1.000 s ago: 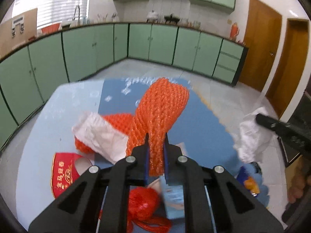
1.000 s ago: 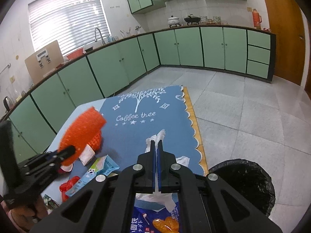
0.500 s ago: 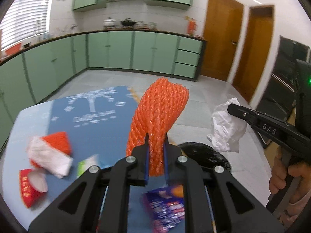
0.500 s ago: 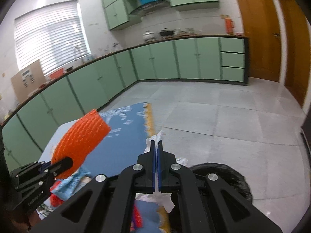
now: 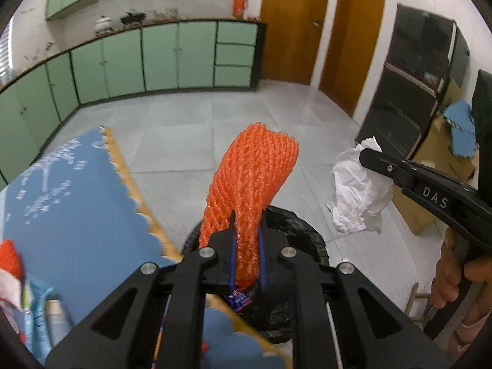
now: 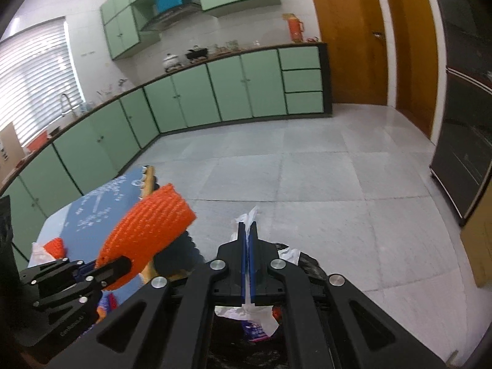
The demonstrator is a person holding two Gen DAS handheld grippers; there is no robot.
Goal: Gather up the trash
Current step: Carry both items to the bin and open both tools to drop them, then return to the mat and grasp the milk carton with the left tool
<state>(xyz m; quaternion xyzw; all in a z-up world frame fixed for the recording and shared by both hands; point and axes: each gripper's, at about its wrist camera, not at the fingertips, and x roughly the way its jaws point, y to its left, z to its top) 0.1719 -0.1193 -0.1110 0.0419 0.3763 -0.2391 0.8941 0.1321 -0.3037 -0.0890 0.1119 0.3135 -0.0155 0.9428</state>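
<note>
Orange foam fruit netting stands up from the clenched left tool, just over the near rim of the black-lined trash bin beside the blue-clothed surface. Crumpled white tissue paper is pinched in the right tool, whose jaws are shut on it. Both pieces are light: let go this close to the rim, the netting could bounce back onto the surface, and the tissue, which hangs beyond the bin's far side in the left view, could drift to the tiled floor.

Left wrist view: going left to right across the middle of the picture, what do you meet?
Blue table mat → orange foam fruit net → crumpled white tissue → right claw → person's hand.
</note>
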